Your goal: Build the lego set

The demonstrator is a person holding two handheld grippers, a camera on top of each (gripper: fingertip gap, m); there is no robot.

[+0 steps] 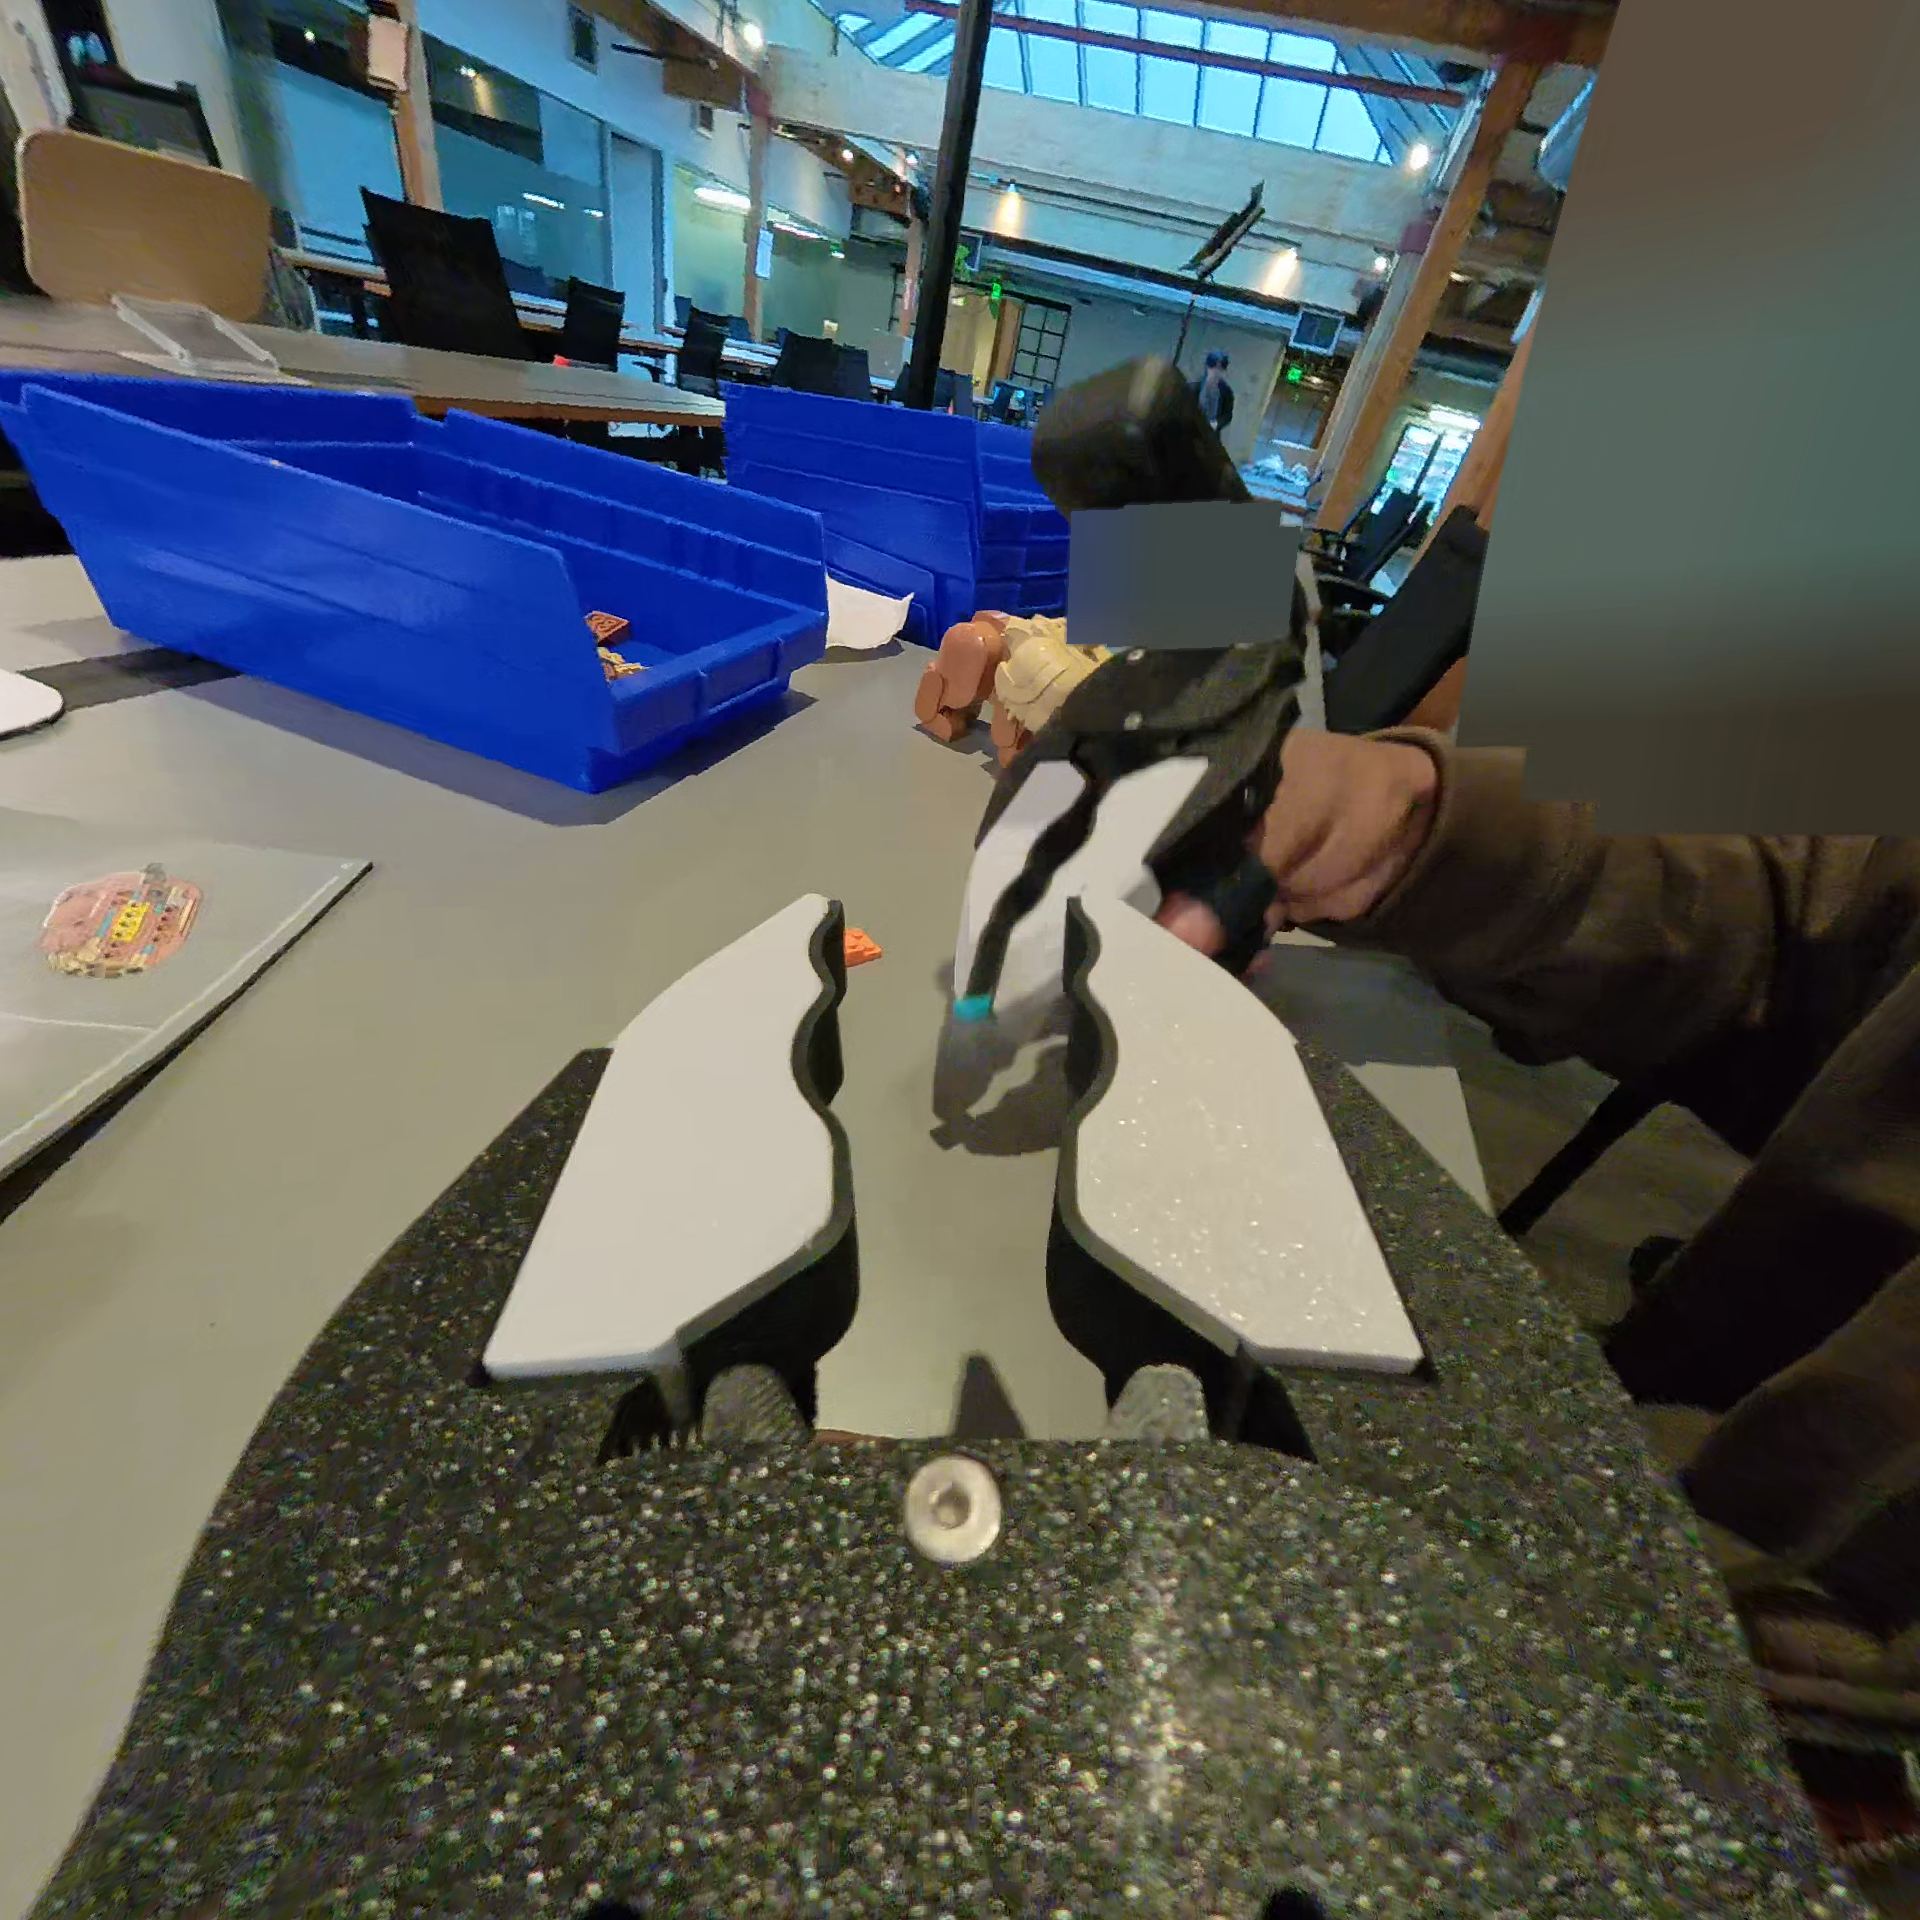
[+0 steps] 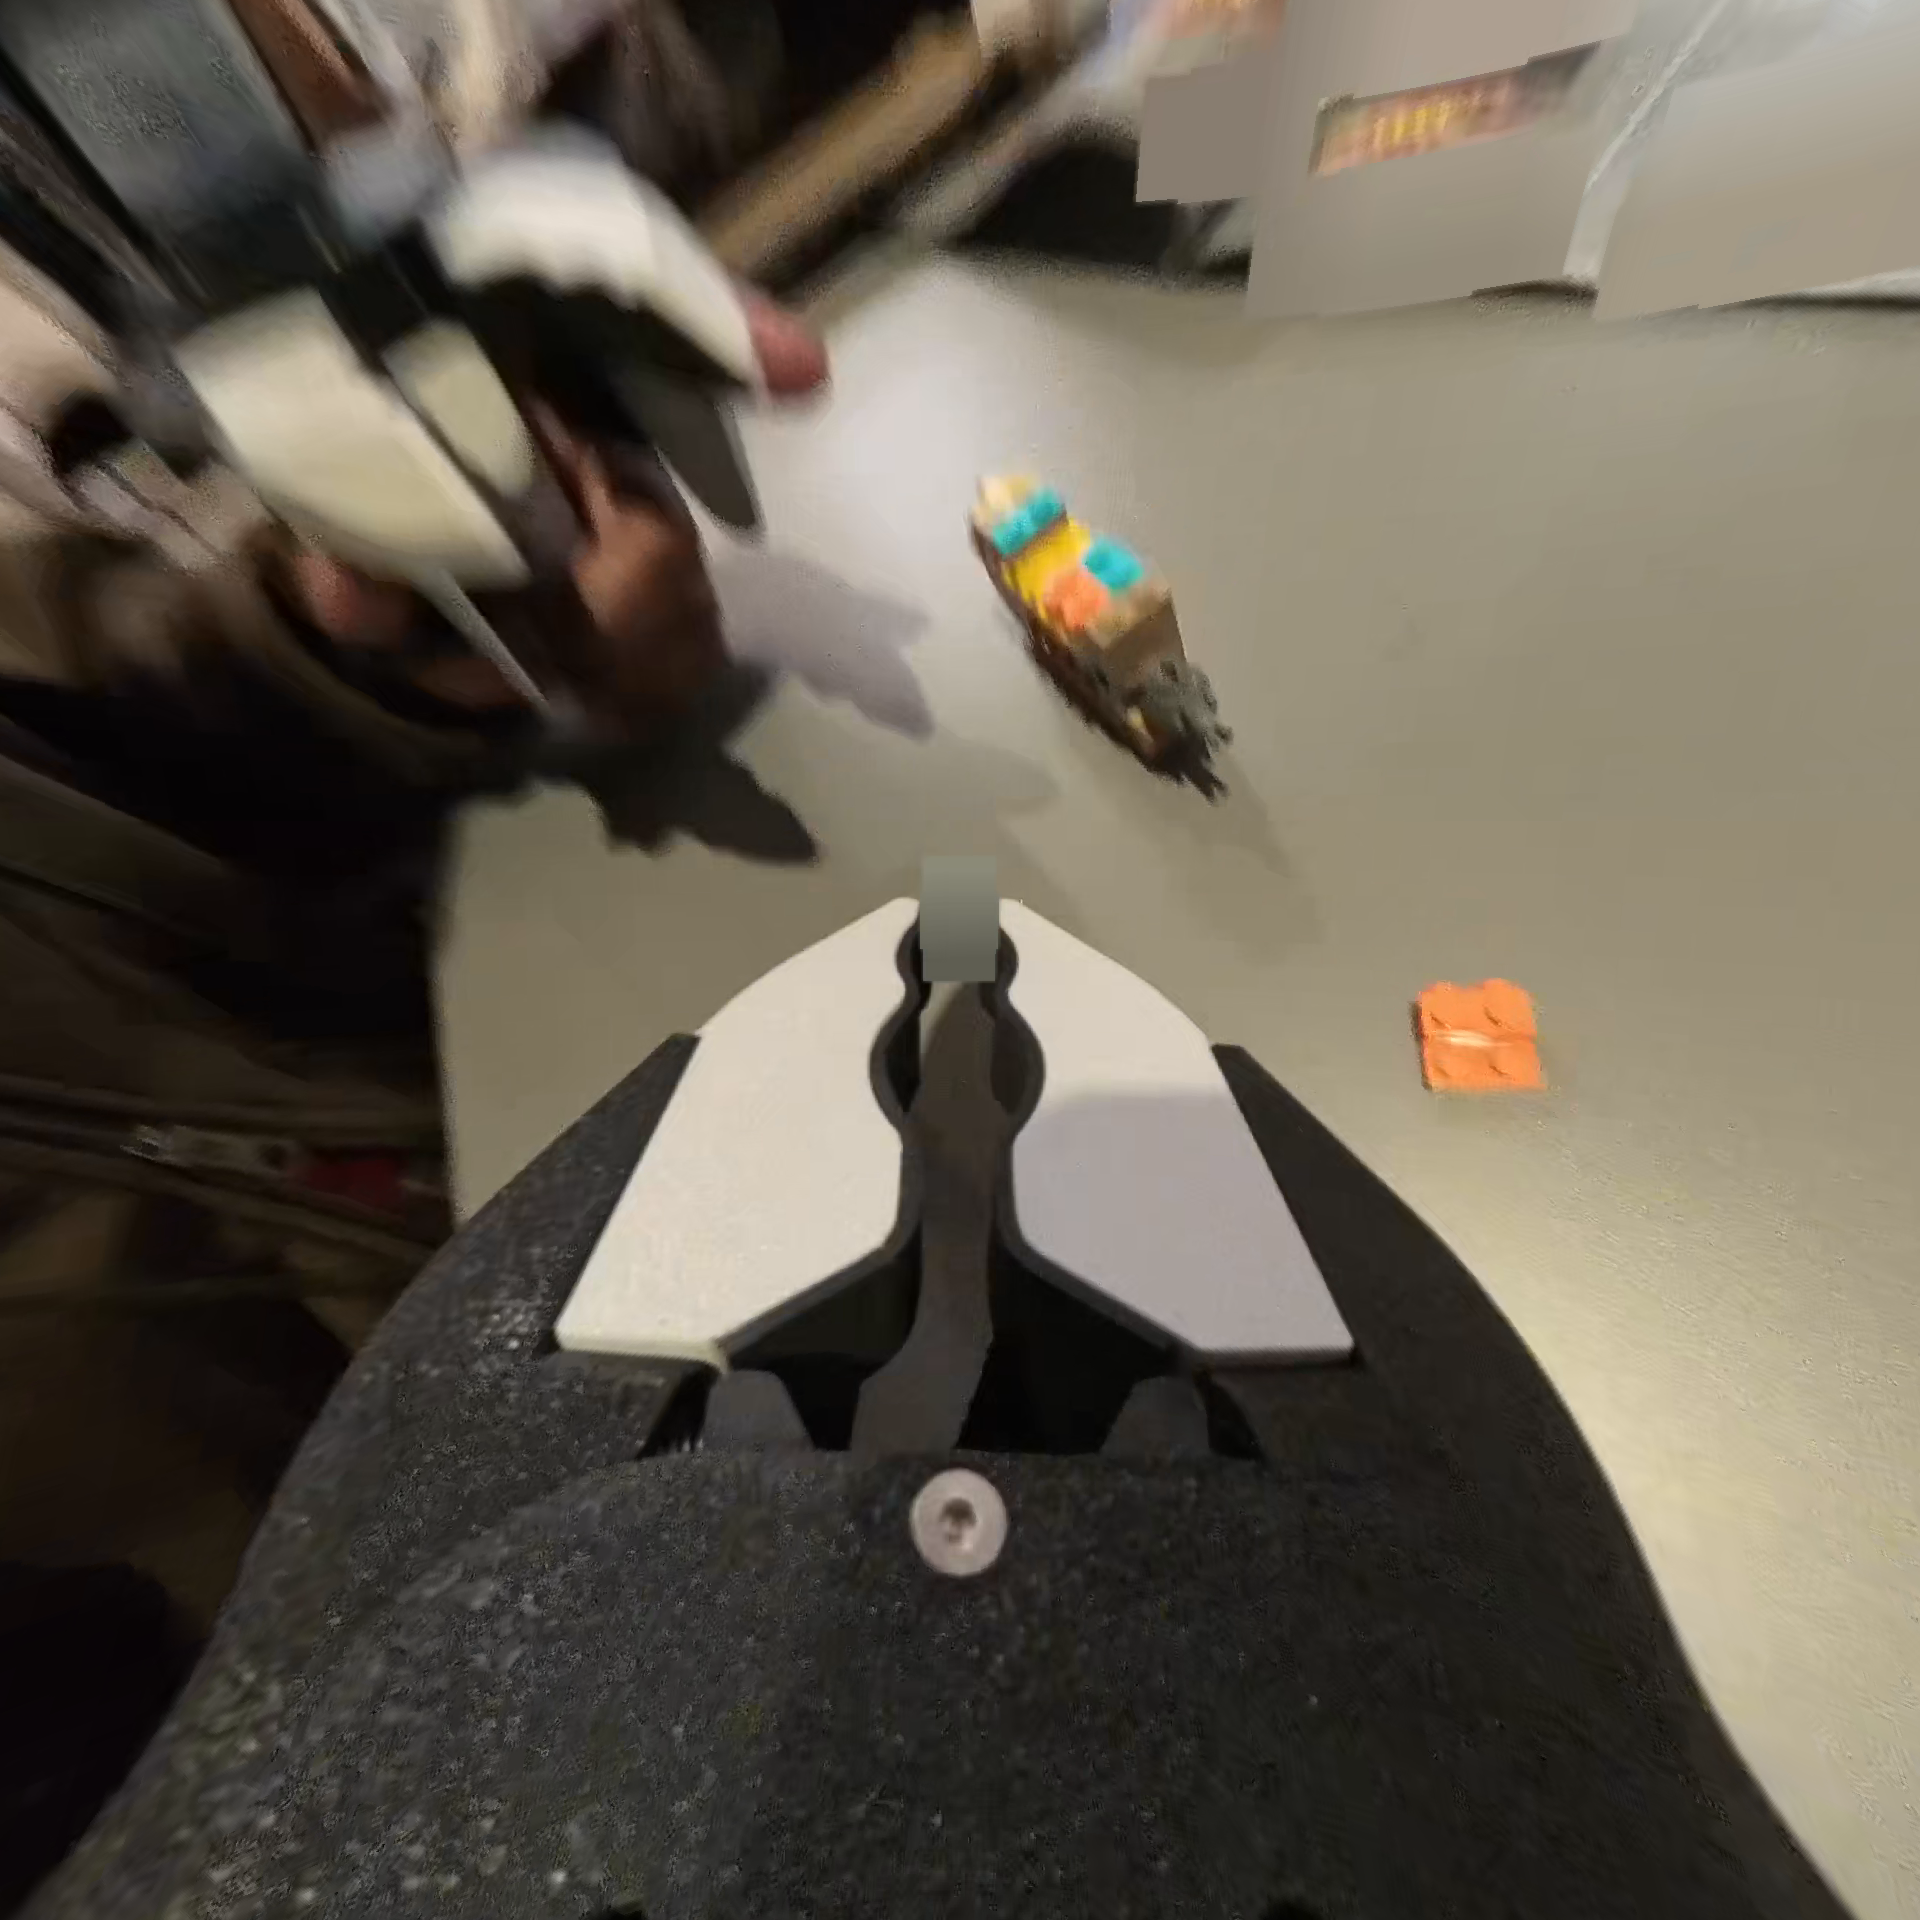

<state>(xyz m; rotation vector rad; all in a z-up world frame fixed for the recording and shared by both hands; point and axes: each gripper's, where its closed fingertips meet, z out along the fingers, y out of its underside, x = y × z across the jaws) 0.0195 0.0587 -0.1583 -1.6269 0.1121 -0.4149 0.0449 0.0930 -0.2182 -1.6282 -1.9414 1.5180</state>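
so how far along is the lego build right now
Partly built. Done: a small multicoloured lego model stands assembled on the grey table. In hand: the right tool is pinching a small teal piece; the left tool is open, holding nothing. Left: a loose orange brick and more pieces in the blue bin.

Right gripper point(image 2: 958, 935) fingers nearly closed — orange brick point(image 2: 1480, 1037) lies right.

Grey table point(image 1: 499, 935) fills lower frame. Blue bins point(image 1: 416, 582) upper left, second stack point(image 1: 894, 499) at centre, white sheet point(image 1: 868, 613) between them. Black chairs point(image 1: 447, 275) and desks behind. Black pole point(image 1: 951, 197) top centre. Skylight point(image 1: 1174, 83) above.
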